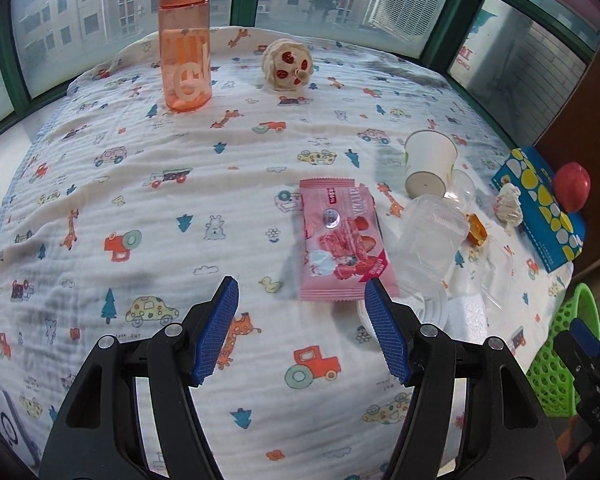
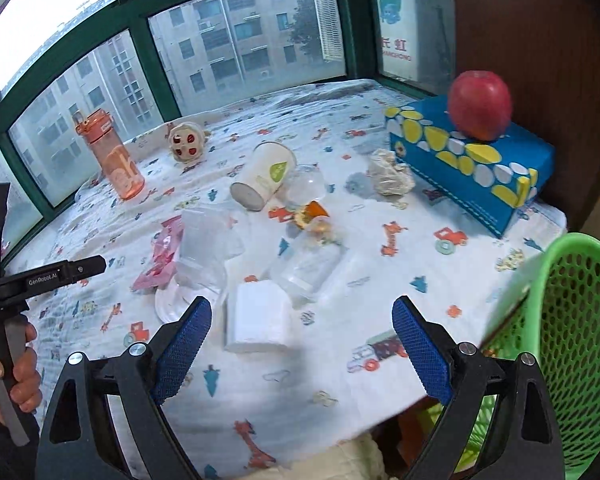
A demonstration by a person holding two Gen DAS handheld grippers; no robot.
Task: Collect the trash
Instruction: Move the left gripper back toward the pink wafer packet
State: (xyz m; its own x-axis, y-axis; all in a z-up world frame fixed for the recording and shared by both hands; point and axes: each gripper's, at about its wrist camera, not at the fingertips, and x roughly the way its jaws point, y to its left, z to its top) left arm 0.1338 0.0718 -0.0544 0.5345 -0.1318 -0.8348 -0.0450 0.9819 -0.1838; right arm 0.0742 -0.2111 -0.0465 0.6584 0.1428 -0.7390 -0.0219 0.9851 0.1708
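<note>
Trash lies on the printed cloth: a pink snack wrapper (image 1: pixel 342 238) (image 2: pixel 160 256), a tipped paper cup (image 1: pixel 430 164) (image 2: pixel 266 174), clear plastic containers (image 1: pixel 430 240) (image 2: pixel 208 246), a white foam block (image 2: pixel 258 318), a crumpled tissue (image 1: pixel 508 204) (image 2: pixel 390 172) and an orange candy wrapper (image 1: pixel 477 230) (image 2: pixel 310 216). My left gripper (image 1: pixel 302 294) is open and empty, just short of the pink wrapper. My right gripper (image 2: pixel 302 314) is open and empty, with the foam block between its fingers' line of sight. A green mesh basket (image 1: pixel 562 340) (image 2: pixel 572 332) stands at the table's right edge.
An orange water bottle (image 1: pixel 185 40) (image 2: pixel 112 156) and a round toy (image 1: pixel 287 66) (image 2: pixel 186 144) stand at the back by the window. A blue tissue box (image 1: pixel 540 204) (image 2: pixel 468 160) with a red apple (image 1: pixel 573 187) (image 2: pixel 480 104) on it sits at the right.
</note>
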